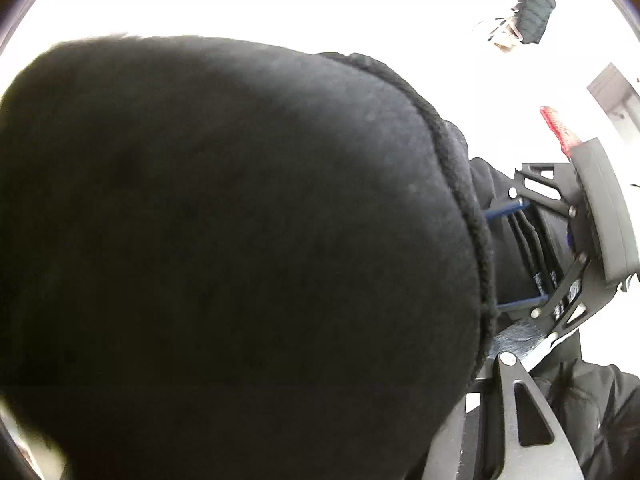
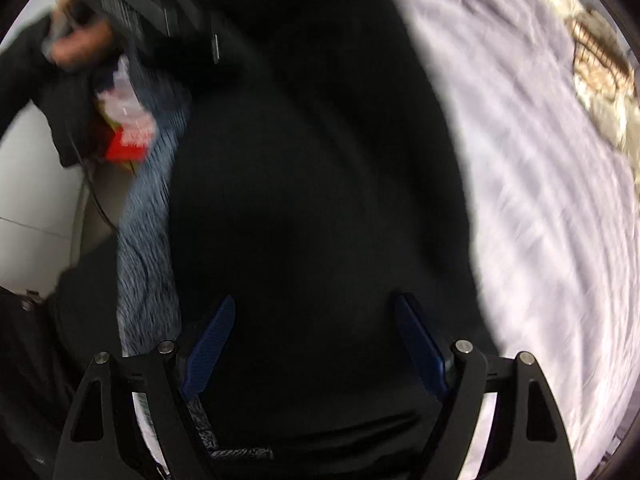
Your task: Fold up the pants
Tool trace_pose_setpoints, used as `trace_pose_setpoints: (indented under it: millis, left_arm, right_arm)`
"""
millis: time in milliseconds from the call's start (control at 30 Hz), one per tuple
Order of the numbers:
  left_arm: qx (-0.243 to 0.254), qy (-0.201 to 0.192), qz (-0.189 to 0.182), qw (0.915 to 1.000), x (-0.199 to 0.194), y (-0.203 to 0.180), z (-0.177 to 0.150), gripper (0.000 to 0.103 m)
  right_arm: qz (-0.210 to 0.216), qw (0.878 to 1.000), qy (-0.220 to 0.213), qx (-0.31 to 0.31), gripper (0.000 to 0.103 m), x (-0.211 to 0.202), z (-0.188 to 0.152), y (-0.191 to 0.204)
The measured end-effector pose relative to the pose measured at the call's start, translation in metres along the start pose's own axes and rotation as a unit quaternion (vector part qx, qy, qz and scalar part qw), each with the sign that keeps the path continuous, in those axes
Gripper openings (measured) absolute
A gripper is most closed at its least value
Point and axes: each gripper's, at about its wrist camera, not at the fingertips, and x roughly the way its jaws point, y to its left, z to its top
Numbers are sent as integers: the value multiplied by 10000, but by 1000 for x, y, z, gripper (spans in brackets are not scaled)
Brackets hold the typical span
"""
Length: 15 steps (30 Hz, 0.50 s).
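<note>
Black pants [image 2: 312, 200] spread on the lilac bed sheet [image 2: 540, 200], beneath the right gripper [image 2: 316, 344], jaws wide and empty. Left gripper [image 1: 496, 376] smothered by cloth; jaws' state impossible to tell. Risk: fold slumping open, unpinned.

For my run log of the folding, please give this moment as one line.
task: fold pants | right gripper: open above black pants | left gripper: own jaws hidden by pants | surface: lilac bedsheet
</note>
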Motion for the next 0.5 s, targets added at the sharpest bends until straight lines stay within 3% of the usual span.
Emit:
trace_pose_setpoints:
  millis: [67, 167, 300, 367, 400, 500]
  left_arm:
    - [65, -19, 331, 9994, -9, -16, -2, 59]
    - [155, -108, 531, 9984, -27, -39, -1, 58]
    - [230, -122, 691, 9973, -42, -65, 3, 56]
    - [265, -115, 742, 9968, -47, -75, 4, 55]
    - [291, -114, 777, 9965, -49, -82, 3, 55]
    - [318, -112, 942, 9950, -51, -95, 2, 55]
  right_arm:
    - [118, 9998, -14, 183, 85, -3, -10, -2]
    - [177, 9991, 169, 344, 85, -12, -25, -6]
    - [159, 9995, -175, 206, 86, -23, -24, 5]
    - [-20, 9999, 4, 125, 93, -4, -17, 10]
    - [-95, 9998, 69, 167, 102, 5, -13, 10]
    - [22, 9991, 70, 412, 103, 20, -3, 3]
